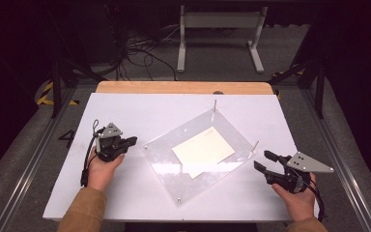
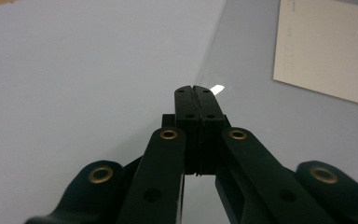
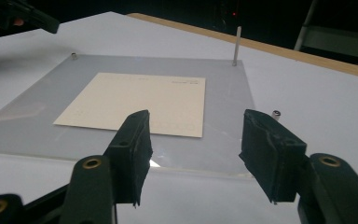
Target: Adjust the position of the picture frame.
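Two tongs point(image 1: 131, 140) point(image 1: 265, 162) flank a clear plate point(image 1: 164, 159), its edges faint.

One clear plate point(image 1: 160, 159) lies on one white table point(image 1: 125, 111), with one cream card point(image 1: 203, 147) on it. Two upright pins point(image 1: 215, 105) rise at its corners. Two grippers point(image 1: 125, 143) and two hands point(image 1: 104, 166) flank it.

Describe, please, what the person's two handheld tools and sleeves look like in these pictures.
Both tools are black, with two jaws on linkage arms set with brass-coloured rivets. The left tool and the right tool each carry a grey three-cornered plate on top, and a black cable trails from each. The person wears tan-brown sleeves.
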A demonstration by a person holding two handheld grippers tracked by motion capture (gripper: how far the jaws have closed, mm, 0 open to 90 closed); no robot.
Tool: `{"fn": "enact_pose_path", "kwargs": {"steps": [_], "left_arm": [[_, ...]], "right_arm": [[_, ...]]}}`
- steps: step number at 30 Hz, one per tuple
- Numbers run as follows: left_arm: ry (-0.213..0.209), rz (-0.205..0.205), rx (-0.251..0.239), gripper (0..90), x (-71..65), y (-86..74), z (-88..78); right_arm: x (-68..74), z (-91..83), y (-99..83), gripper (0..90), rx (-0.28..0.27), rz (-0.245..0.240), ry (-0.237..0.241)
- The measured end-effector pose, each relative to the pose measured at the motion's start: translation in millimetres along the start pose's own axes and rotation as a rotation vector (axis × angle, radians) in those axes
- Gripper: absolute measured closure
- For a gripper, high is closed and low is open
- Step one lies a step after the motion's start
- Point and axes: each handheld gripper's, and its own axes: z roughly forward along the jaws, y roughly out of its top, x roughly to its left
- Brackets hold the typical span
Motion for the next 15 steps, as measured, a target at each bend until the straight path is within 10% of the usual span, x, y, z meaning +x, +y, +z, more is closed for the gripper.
{"fn": "enact_pose_path", "kwargs": {"steps": [15], "left_arm": [[-0.019,-0.087,0.155,89.8,16.3,3.9,48.4]], "right_arm": [[10.5,-2.2,-3.9,39.7,0.039,-0.004,0.049]]}}
